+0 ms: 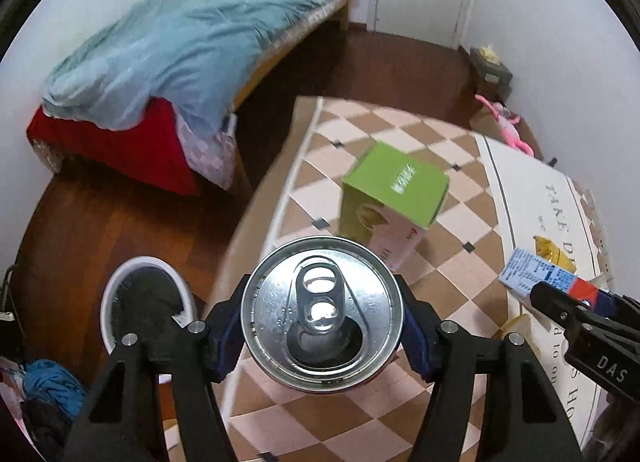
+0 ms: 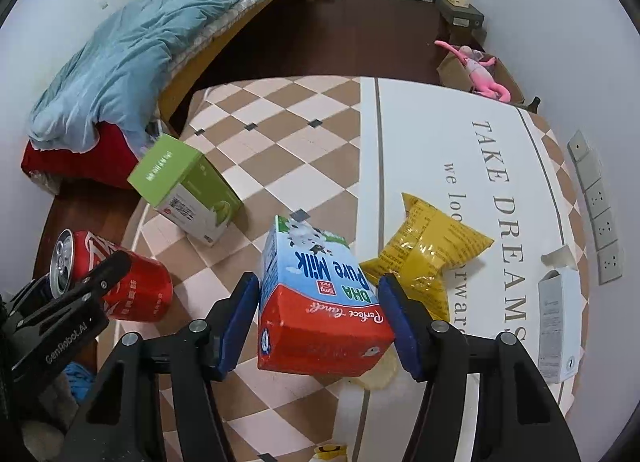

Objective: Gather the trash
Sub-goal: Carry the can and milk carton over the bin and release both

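Observation:
My left gripper [image 1: 322, 322] is shut on a red soda can [image 1: 322, 312], silver top facing the camera, held above the table's left edge; the can also shows in the right wrist view [image 2: 132, 286]. My right gripper [image 2: 318, 322] is shut on a blue and red milk carton [image 2: 316, 302], held above the checkered table [image 2: 280, 134]; the carton shows in the left wrist view [image 1: 548, 278]. A green box [image 2: 184, 186] and a yellow snack bag [image 2: 428, 254] lie on the table. A white bin with a black liner [image 1: 146, 302] stands on the floor below left.
A small white carton [image 2: 558, 326] stands at the table's right edge by wall sockets [image 2: 596, 198]. A bed with a blue duvet [image 1: 192, 42] is at the back left. A pink toy [image 2: 476, 66] lies in a cardboard box by the wall.

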Demonstrator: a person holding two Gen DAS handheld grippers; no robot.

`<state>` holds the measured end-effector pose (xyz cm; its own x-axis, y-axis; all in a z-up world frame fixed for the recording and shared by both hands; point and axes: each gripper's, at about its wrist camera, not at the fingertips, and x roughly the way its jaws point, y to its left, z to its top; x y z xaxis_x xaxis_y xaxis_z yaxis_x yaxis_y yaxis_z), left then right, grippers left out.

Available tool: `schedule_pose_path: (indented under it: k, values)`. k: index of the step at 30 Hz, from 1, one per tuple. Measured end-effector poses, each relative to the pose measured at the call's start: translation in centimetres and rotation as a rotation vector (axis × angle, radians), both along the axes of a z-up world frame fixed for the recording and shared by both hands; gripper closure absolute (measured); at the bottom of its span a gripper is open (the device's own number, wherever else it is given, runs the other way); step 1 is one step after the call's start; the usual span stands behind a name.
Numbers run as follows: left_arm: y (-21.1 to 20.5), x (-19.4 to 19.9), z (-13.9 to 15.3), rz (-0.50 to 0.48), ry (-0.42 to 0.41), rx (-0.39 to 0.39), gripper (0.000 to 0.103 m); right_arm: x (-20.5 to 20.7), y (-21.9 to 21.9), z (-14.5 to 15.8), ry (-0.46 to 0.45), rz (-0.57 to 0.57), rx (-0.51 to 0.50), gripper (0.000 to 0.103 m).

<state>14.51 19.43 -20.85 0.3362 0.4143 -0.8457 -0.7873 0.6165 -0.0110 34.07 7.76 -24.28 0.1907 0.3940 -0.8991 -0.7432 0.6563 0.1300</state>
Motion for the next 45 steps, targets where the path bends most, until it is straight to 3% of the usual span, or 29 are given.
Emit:
schedule_pose_path:
  k: [7,13,17,21,26,29,35,36,37,39,42,45]
  values:
    - [1.8,-5.1,4.3,0.062,-0.027,0.093,0.041,-4.1,2.4,2.6,-0.003,0.071,0.07,0.04]
    - [5.7,-12.6,7.7,0.159,-0.047,0.151,0.041,-10.1,7.0,4.6,0.031,0.182,0.145,0.041]
    - [8.5,-17.6,8.1,0.22,-0.048,0.141,0.041,-15.1,11.5,4.1,0.067,0.27,0.162,0.041]
    - [12.1,-22.4,6.0,0.296,-0.032,0.078,0.041,-19.8,16.0,1.4,0.119,0.337,0.136,0.041]
    - [17.5,-26.8,0.2,0.376,-0.032,-0.083,0.041,-24.8,21.3,-4.5,0.206,0.393,0.044,0.041]
    - [20.3,-27.8,-3.7,0.392,-0.028,-0.196,0.041,-26.4,23.6,-7.4,0.241,0.403,-0.007,0.041]
    - [23.3,-29.2,-9.6,0.418,-0.016,-0.342,0.039,-28.5,27.8,-11.9,0.251,0.412,-0.082,0.041]
    - [23.5,-29.5,-10.3,0.426,-0.012,-0.361,0.034,-28.8,28.4,-12.3,0.253,0.413,-0.088,0.041]
    - [23.5,-29.8,-10.7,0.435,-0.009,-0.37,0.018,-28.9,29.1,-12.9,0.255,0.412,-0.098,0.041]
    - [23.4,-30.8,-11.5,0.462,-0.021,-0.39,0.003,-29.1,30.2,-14.2,0.268,0.408,-0.112,0.041]
    - [22.7,-32.4,-12.0,0.51,-0.01,-0.389,0.003,-29.2,31.5,-15.5,0.288,0.405,-0.119,0.039]
    - [21.8,-34.0,-11.8,0.549,0.02,-0.353,0.003,-29.3,31.8,-16.5,0.305,0.404,-0.128,0.017]
